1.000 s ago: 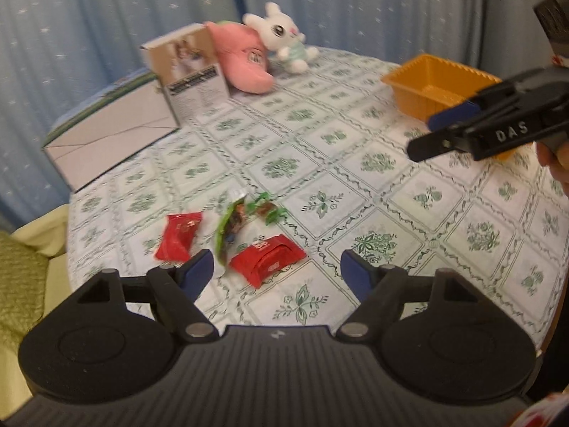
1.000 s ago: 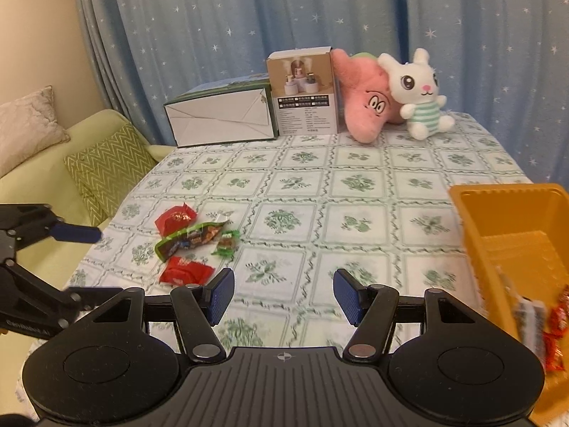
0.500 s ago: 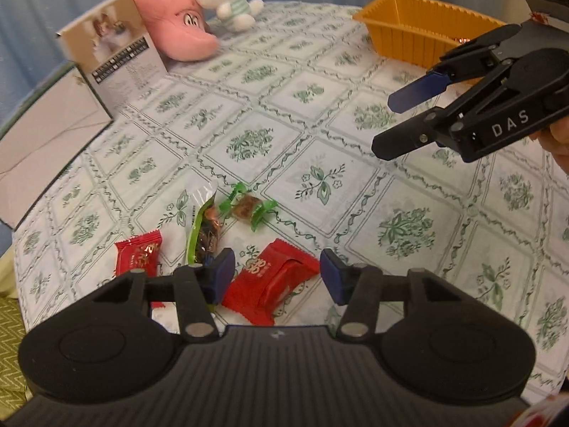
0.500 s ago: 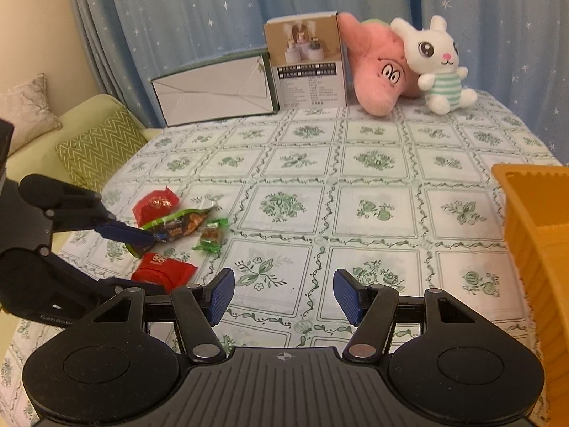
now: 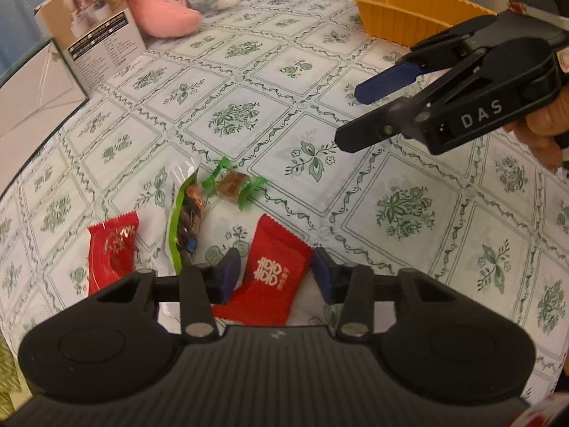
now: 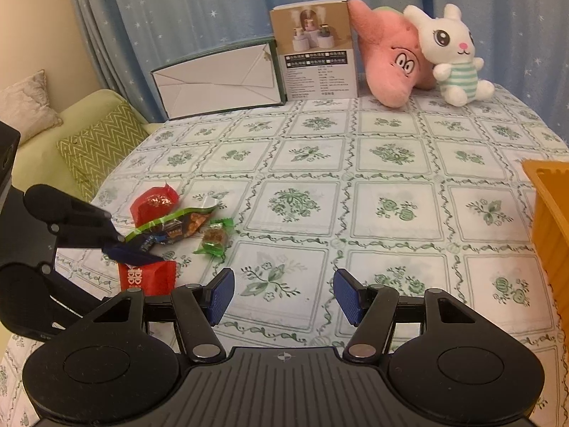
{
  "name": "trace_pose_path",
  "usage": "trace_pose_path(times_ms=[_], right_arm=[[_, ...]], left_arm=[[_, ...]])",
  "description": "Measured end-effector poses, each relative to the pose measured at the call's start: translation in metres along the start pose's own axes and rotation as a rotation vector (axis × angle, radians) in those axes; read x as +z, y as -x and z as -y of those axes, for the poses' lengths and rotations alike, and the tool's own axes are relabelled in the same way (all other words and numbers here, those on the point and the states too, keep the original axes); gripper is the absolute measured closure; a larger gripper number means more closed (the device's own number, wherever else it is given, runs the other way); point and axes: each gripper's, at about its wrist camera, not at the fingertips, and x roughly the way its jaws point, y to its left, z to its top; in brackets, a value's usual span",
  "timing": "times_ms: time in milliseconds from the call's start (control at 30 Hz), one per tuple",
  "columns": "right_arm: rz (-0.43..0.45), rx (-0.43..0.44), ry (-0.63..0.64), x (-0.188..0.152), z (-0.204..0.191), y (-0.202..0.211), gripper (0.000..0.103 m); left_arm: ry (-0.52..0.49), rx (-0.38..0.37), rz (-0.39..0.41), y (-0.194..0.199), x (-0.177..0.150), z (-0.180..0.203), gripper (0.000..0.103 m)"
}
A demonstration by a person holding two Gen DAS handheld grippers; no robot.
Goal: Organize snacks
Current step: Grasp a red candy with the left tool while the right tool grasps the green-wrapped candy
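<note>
Left wrist: red packet (image 5: 271, 279) between gripper (image 5: 273, 274) pads.

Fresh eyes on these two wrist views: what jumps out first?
The left gripper, jaws just closing, straddles a red snack packet at the near table edge; whether the pads press it yet is unclear. Beside it lie another red packet, a green pouch and a green-wrapped candy. The right gripper hangs open over bare tablecloth, with the orange bin at right.
</note>
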Motion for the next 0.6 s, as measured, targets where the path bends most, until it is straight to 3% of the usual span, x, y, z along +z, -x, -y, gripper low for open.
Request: trace_pose_path(times_ms=[67,333,600], right_arm=[[0.000,0.002,0.003,0.001,-0.002,-0.002,0.041],[-0.012,0.025,0.022,0.004,-0.014,-0.014,0.041],[-0.018,0.070,0.055,0.012,-0.037,-0.044,0.041]], left_arm=[[0.012,0.012,0.002,0.002,-0.003,0.003,0.071],[0.154,0.074,0.028,0.015,-0.022,0.007,0.076],[0.406,0.181,0.117,0.045,-0.034,0.001,0.077]])
